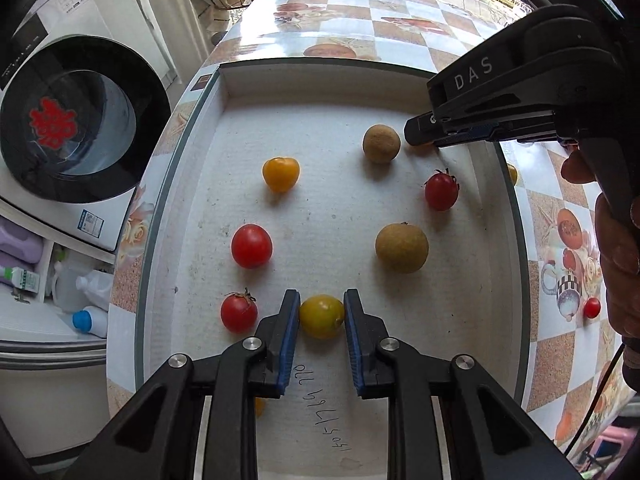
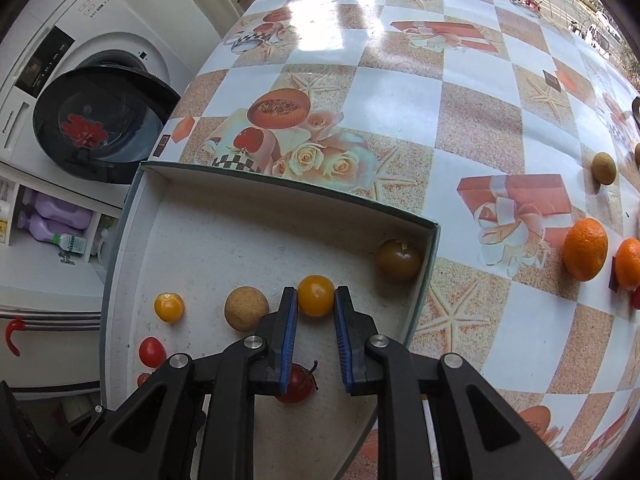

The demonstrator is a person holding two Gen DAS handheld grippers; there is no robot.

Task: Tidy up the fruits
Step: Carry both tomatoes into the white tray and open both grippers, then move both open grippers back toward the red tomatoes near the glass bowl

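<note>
A yellow tomato (image 1: pixel 322 317) is bracketed by the pads of the left gripper (image 1: pixel 322 312) near the front of the white tray (image 1: pixel 320 80), low over the tray floor. The blue pads lie against its flanks or a hair off them; whether any squeeze is applied cannot be told. A second yellow tomato (image 2: pixel 316 295) is pinched at the tips of the right gripper (image 2: pixel 316 300), whose jaws are nearly closed, towards the tray's far right part.

Such fruit is judged to be light, smooth-skinned and soft — easily bruised or split if squeezed hard, and apt to roll once set free. It is best taken across its widest girth with only slight pressure, as both pairs of pads are placed.

From the left wrist view the layout around the first tomato is given: a red tomato with a stalk (image 1: pixel 239 313) just beside it, another red tomato (image 1: pixel 251 245) behind that, two brown round fruits (image 1: pixel 401 247) and an orange-yellow one (image 1: pixel 281 173) farther in, and the right gripper seen from outside with the person's hand (image 1: pixel 616 248) on its handle.

Only the right wrist view shows a dark round fruit (image 2: pixel 399 261) in the tray's far corner — and, well apart on the patterned table (image 2: pixel 400 100), two oranges (image 2: pixel 585 249) not yet gathered.
</note>
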